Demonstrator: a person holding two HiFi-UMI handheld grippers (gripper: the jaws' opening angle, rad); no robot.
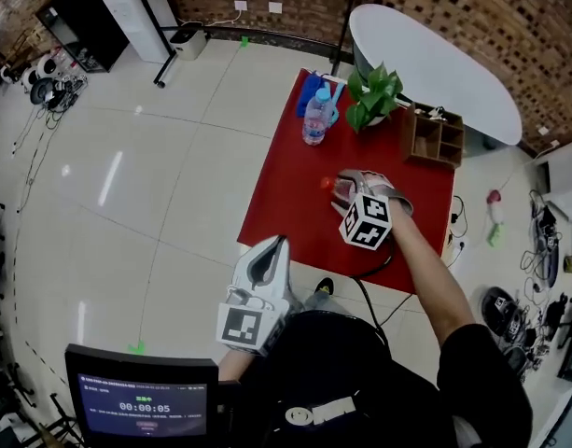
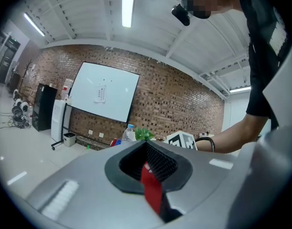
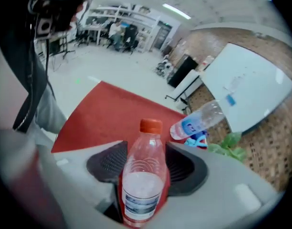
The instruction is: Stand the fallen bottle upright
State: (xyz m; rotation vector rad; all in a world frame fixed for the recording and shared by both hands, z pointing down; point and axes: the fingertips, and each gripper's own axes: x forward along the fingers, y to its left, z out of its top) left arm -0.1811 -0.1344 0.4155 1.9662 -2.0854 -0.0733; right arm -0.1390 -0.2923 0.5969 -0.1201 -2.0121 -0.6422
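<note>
Your right gripper [image 1: 353, 185] straddles the fallen orange-capped bottle [image 3: 143, 175], jaws spread and not pressing, to seat a grasp. Your left gripper [image 1: 278, 246], closed and empty, waits clear at seven o'clock.

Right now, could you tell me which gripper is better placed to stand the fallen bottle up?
Right. The right gripper is over the table with the bottle between its open jaws. The left gripper hangs back by the table's near edge, jaws together, well away from the bottle.
</note>
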